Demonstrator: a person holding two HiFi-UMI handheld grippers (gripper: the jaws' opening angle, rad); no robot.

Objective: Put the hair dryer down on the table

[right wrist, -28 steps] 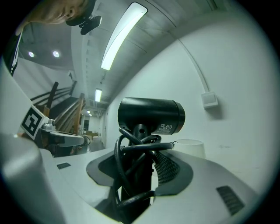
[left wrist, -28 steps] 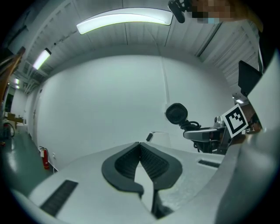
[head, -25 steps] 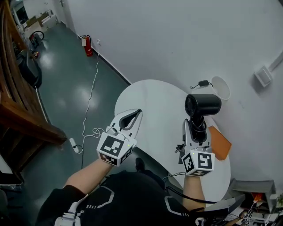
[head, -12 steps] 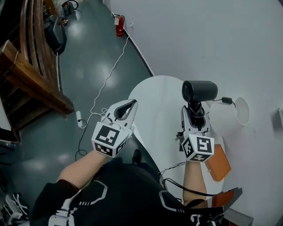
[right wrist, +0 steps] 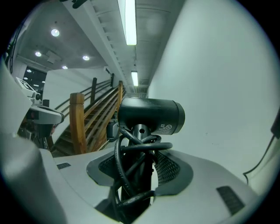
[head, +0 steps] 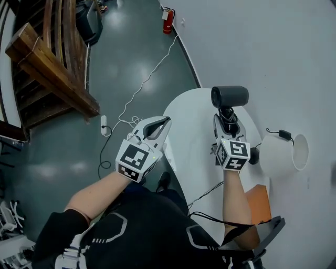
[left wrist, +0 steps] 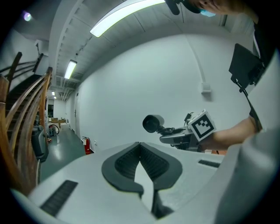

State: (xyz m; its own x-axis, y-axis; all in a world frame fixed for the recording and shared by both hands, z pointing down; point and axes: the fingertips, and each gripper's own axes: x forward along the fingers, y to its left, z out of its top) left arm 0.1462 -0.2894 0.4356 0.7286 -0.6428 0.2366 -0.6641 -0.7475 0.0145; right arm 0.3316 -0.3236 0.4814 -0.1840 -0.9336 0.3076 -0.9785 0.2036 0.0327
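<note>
Since the earlier frame the hair dryer [head: 229, 96] has shifted up-frame, now above the worktop [head: 184, 121] near its upper rim. Right gripper [head: 227, 122] clamps its cord-wrapped handle; left gripper [head: 159, 127] is closed and empty. Risk: set down near the rim, it topples off, or the cord snags on release.

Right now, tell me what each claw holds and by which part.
The right claw grips the black hair dryer by its cord-wrapped handle, barrel upward. The left claw is shut, empty.

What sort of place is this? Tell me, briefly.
Probably a workshop or lab hall, not a home: a glossy painted floor, a red fire extinguisher against the bare white wall, and an open wooden staircase.
</note>
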